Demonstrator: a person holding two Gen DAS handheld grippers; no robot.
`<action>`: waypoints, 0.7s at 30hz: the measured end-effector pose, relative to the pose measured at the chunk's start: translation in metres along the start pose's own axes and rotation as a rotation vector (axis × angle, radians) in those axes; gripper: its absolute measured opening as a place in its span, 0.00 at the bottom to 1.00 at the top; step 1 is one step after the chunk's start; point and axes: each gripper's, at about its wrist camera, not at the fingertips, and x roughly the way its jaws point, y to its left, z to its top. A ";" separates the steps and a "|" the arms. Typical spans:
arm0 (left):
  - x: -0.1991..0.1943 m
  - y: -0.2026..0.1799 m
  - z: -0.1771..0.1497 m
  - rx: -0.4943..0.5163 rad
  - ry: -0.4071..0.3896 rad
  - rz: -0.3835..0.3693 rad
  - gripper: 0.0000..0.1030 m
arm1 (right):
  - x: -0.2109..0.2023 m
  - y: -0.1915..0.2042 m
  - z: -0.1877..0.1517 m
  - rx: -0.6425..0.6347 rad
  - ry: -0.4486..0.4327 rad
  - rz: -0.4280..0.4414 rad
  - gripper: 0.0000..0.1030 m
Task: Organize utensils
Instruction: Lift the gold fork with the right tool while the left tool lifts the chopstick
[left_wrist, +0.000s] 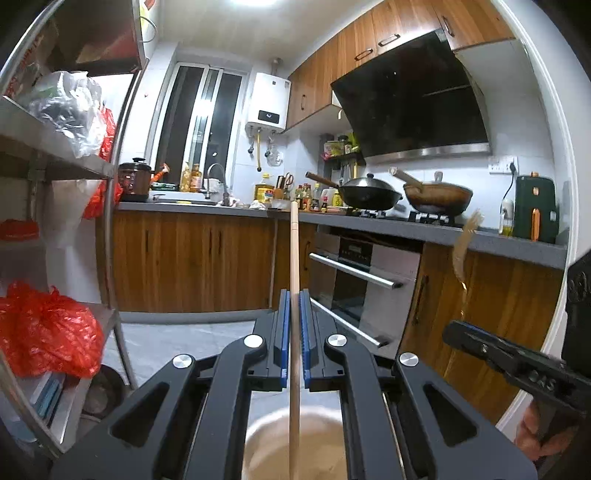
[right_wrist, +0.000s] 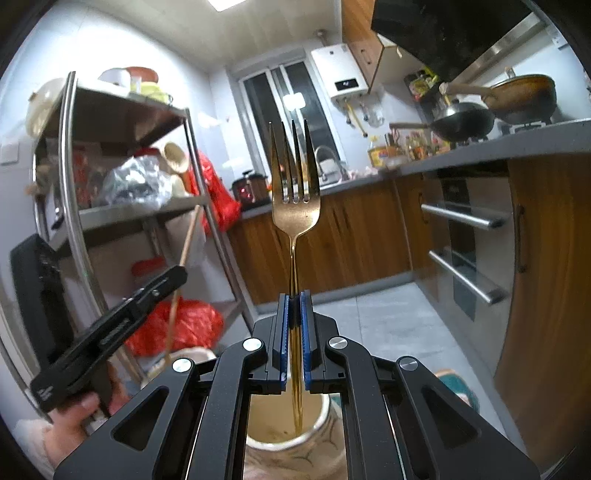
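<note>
Two grippers, two things to put away, and each one is already holding its own. Your left gripper (left_wrist: 294, 321) is squeezed tight on a thin wooden stick (left_wrist: 294, 258). It looks like a chopstick, but you can't be sure from here. It runs straight up past the blue pads (left_wrist: 304, 332), and its low end goes down toward a round pot (left_wrist: 266, 435) under the gripper. The pot is blurry in that view.

Your right gripper (right_wrist: 294, 321) is squeezed on the thin neck of a gold fork (right_wrist: 295, 199). The prongs point up. The end of the handle hangs just inside the mouth of a cup (right_wrist: 321, 424). You can't tell if the handle end touches the cup's inside.

The fork is hard and shiny, so it is likely slippery. The top is the heavy part, so it may tip over if you hold it loosely. Hold it by the flat neck, as you do now, and keep the squeeze firm until the handle is well down past the rim.

The stick is light and stiff, but round and smooth. It could roll between the pads or spin. Hold it near the middle so neither end swings.

The cup looks like china, so it could chip. Let things down softly along the inside wall, not on the rim
</note>
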 end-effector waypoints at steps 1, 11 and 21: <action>-0.003 0.000 -0.005 0.001 0.013 0.002 0.05 | 0.002 0.000 -0.002 -0.001 0.009 0.001 0.07; -0.030 -0.004 -0.043 0.042 0.108 0.086 0.05 | 0.023 0.009 -0.030 -0.081 0.133 -0.027 0.07; -0.027 0.000 -0.051 0.055 0.142 0.114 0.05 | 0.027 0.015 -0.039 -0.133 0.162 -0.069 0.07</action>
